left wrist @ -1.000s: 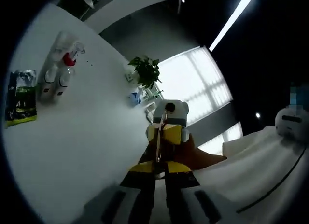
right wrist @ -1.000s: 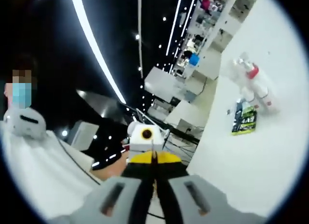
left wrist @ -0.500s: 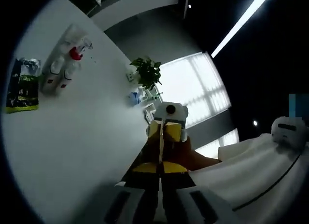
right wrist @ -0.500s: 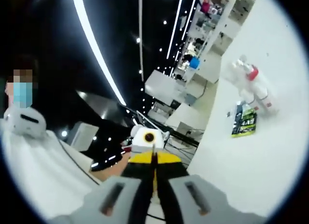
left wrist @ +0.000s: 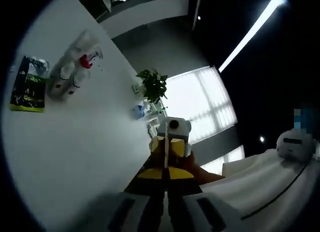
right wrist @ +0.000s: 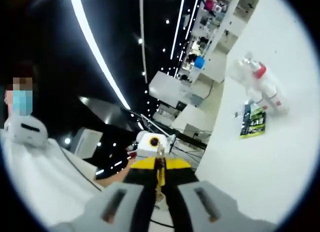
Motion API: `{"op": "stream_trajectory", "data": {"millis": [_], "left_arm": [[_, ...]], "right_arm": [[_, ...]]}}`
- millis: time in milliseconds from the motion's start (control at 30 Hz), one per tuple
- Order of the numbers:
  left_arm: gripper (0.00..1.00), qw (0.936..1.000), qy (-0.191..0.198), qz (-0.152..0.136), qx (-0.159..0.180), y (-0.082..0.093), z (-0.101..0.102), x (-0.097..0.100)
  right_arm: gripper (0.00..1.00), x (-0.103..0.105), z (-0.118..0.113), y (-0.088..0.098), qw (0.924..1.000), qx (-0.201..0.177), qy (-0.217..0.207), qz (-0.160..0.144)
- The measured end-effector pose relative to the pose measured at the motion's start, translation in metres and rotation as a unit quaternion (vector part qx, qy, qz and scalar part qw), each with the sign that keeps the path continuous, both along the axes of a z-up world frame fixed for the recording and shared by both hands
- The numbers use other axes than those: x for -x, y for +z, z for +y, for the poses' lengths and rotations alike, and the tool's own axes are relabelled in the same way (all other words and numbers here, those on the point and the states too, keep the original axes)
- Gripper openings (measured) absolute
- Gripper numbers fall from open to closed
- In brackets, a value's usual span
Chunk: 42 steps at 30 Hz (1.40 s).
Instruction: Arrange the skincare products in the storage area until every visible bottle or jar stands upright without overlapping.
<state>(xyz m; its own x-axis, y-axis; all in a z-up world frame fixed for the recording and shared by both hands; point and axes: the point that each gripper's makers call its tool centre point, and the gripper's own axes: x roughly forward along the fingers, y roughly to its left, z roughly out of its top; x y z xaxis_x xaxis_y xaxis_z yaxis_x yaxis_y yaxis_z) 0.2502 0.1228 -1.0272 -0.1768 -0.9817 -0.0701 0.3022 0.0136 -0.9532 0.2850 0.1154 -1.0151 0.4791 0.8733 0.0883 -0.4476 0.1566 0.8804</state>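
White tabletop [left wrist: 75, 142] sweeps across the left gripper view, rolled hard so the surface runs up the left side. The left gripper [left wrist: 165, 192] rises from the bottom with its jaws pressed together, nothing between them. Just past its tips sits the other gripper, yellow and black, pointing back toward the camera, a person's hand wrapped behind it. Far up the table lie the skincare bottles [left wrist: 70, 74], a small cluster of clear and white containers, one with a red cap, tipped on their sides and lying against each other. Beside them lies a flat green packet [left wrist: 29, 84]. A potted plant [left wrist: 154, 84] stands at the table's far edge in front of a bright window.

Over to the right gripper view: the right gripper [right wrist: 159, 194] also has its jaws closed flat, empty. The left gripper faces it tip to tip, held up off the table. The skincare bottles [right wrist: 262, 87] lie well away on the table [right wrist: 260, 172] at upper right, with the green packet [right wrist: 252, 121] just beside them. A person in white sits at the left.
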Motion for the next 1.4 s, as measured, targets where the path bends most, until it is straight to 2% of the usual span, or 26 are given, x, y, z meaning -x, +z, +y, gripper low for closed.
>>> {"op": "stream_trajectory", "data": {"millis": [200,300,400,500,567,700,767,900,1000,1067,1400], "left_arm": [[0.0,1.0,0.003,-0.003,-0.009,-0.006,0.0,0.001],[0.01,0.9997,0.022,-0.007,-0.004,-0.006,-0.001,-0.004],[0.02,0.9992,0.041,0.006,0.001,-0.006,0.0,-0.011],[0.01,0.9994,0.035,0.005,0.007,-0.003,0.002,-0.01],[0.0,0.9996,0.026,-0.005,-0.001,-0.004,0.004,-0.008],[0.0,0.9993,0.036,-0.004,-0.007,-0.007,0.007,-0.013],[0.0,0.9988,0.048,0.001,-0.007,-0.008,0.01,-0.018],[0.0,0.998,0.061,0.003,-0.02,-0.014,0.02,-0.028],[0.0,0.9964,0.077,0.007,-0.033,-0.021,0.032,-0.04],[0.0,0.9953,0.087,0.011,-0.041,-0.025,0.037,-0.048],[0.0,0.988,0.117,0.022,-0.099,-0.062,0.072,-0.091]], "right_arm": [[0.0,0.001,0.001,0.0,1.0,0.008,0.003,-0.004],[0.0,-0.002,-0.002,-0.001,0.9999,0.011,-0.003,-0.004],[0.0,-0.006,-0.007,-0.002,0.9999,0.009,-0.012,-0.001],[0.0,-0.004,-0.006,-0.002,1.0,0.007,-0.006,0.002],[0.0,-0.004,-0.005,-0.003,1.0,0.008,-0.005,0.003],[0.06,-0.009,-0.006,-0.008,0.9997,0.013,-0.021,0.009],[0.11,-0.01,-0.007,-0.01,0.9994,0.02,-0.029,0.008],[0.12,-0.007,-0.011,-0.011,0.9992,0.027,-0.03,0.005],[0.2,-0.009,-0.018,-0.016,0.9978,0.045,-0.048,0.005],[0.21,-0.008,-0.021,-0.017,0.9971,0.052,-0.056,0.002],[0.31,-0.001,-0.021,-0.024,0.993,0.102,-0.06,-0.009]]}}
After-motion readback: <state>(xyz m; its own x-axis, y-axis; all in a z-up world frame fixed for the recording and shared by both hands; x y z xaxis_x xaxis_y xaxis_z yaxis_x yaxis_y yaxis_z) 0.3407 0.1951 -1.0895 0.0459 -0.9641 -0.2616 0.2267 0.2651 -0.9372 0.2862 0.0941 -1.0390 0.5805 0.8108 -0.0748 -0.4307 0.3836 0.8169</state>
